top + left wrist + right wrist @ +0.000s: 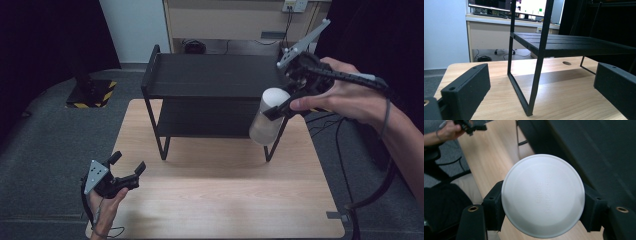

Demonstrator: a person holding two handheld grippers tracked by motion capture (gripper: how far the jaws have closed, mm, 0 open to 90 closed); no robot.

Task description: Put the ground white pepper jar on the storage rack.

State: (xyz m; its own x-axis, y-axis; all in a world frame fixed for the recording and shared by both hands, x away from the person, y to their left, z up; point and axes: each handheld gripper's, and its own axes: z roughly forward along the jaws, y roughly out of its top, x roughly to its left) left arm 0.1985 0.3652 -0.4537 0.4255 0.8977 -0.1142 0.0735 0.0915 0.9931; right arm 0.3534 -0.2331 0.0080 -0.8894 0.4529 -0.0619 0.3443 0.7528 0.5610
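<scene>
My right gripper [281, 105] is shut on a white cylindrical bottle [268, 116], held in the air at the right front corner of a black two-tier metal shelf [210, 75]. In the right gripper view the bottle's round white cap [543, 195] sits between the two black jaws, above the shelf's top tier [599, 152]. My left gripper [129, 168] rests low at the table's front left, open with nothing between its jaws. The left gripper view looks along the wooden table [574, 97] at the shelf's front leg [537, 67].
The wooden table [220, 200] has bare room in front of the shelf. Grey carpet surrounds it. A black stand with a yellow-striped base [92, 92] is at the far left. A cabinet [235, 20] and cables stand behind the shelf.
</scene>
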